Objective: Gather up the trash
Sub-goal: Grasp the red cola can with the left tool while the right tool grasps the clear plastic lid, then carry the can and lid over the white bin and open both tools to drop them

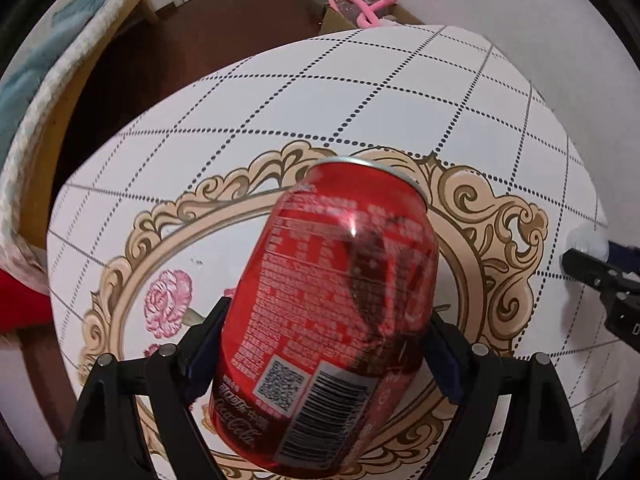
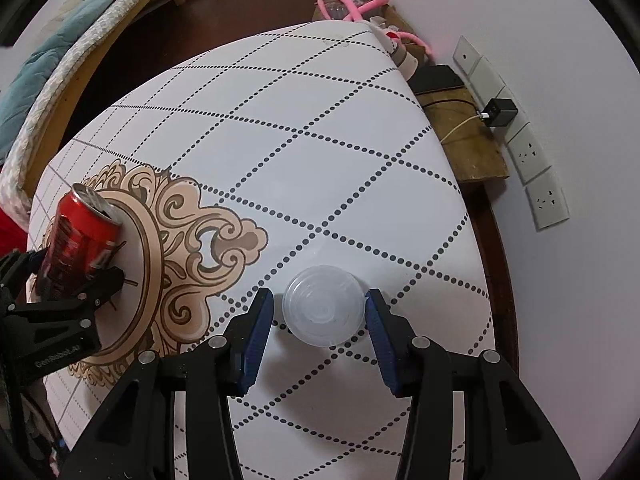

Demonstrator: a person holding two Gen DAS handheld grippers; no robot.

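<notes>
A red Coca-Cola can [image 1: 332, 300] hangs tilted over the ornate beige print on the white dotted tablecloth [image 1: 360, 80], top end away from me. My left gripper [image 1: 330, 312] is shut on its lower half, a pad on each side. The right wrist view shows the can [image 2: 80, 236] and the left gripper [image 2: 80, 276] at the left. A clear round plastic cup [image 2: 324, 308] stands on the cloth [image 2: 320, 120] between the blue pads of my right gripper [image 2: 319, 296]. The right pad [image 2: 378, 332] sits at its rim and a gap shows on the left. That gripper [image 1: 592, 276] is open.
A bed [image 2: 60, 52] with a teal blanket runs along the left. A cardboard box with a pink toy [image 2: 352, 8] sits past the table's far end. Wall sockets [image 2: 532, 152], a black charger [image 2: 500, 112] and a wooden shelf [image 2: 464, 132] are on the right.
</notes>
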